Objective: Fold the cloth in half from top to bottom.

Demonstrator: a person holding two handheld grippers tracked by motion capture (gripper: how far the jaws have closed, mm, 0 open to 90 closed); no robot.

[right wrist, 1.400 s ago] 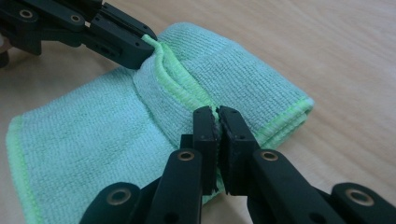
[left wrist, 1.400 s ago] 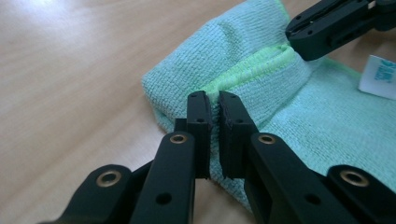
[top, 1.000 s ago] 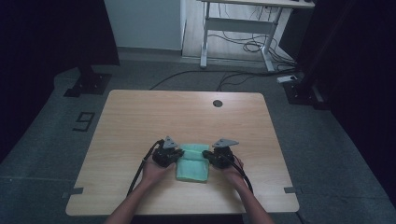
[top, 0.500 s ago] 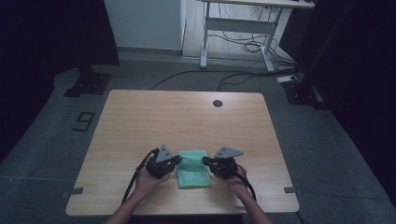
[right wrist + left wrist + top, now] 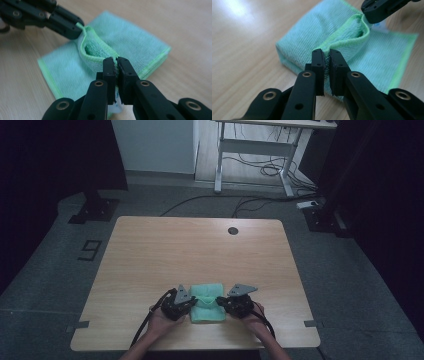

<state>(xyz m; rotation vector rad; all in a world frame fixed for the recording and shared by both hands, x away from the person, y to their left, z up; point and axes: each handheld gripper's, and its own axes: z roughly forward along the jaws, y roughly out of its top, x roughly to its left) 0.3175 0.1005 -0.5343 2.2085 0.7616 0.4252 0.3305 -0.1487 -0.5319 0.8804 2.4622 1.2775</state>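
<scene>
In the high view, the left gripper (image 5: 186, 304) sat low and left of centre in the frame, near the front edge of the wooden table (image 5: 200, 250), with the person's left hand (image 5: 159, 322) behind it and its black cable (image 5: 145, 332) trailing toward the bottom edge. Just to its right lay the green cloth (image 5: 207, 304), folded into a thick pad, and to the right of that the right gripper (image 5: 229, 304) faced inward from the other side, held by the right hand (image 5: 255, 320). A small dark round hole (image 5: 232, 230) marked the table's far edge, right of centre. In the left gripper view, the left gripper (image 5: 326, 63) had its jaws nearly together, pinching the cloth's (image 5: 317, 32) top layer by its light green hem at the centre of the frame; the jaws had just been easing slightly apart, yet the fabric was between them and the pads pressed on it. The lifted layer arched toward the upper right, where the right gripper (image 5: 368, 13) held its far end. In the right gripper view, the left gripper (image 5: 76, 31) gripped the hem at the upper left, the cloth (image 5: 130, 40) spread across the middle, and the right gripper (image 5: 116, 63) at centre was clamped narrowly on the raised fold, a bit of white tag (image 5: 117, 106) showing below its jaws.
</scene>
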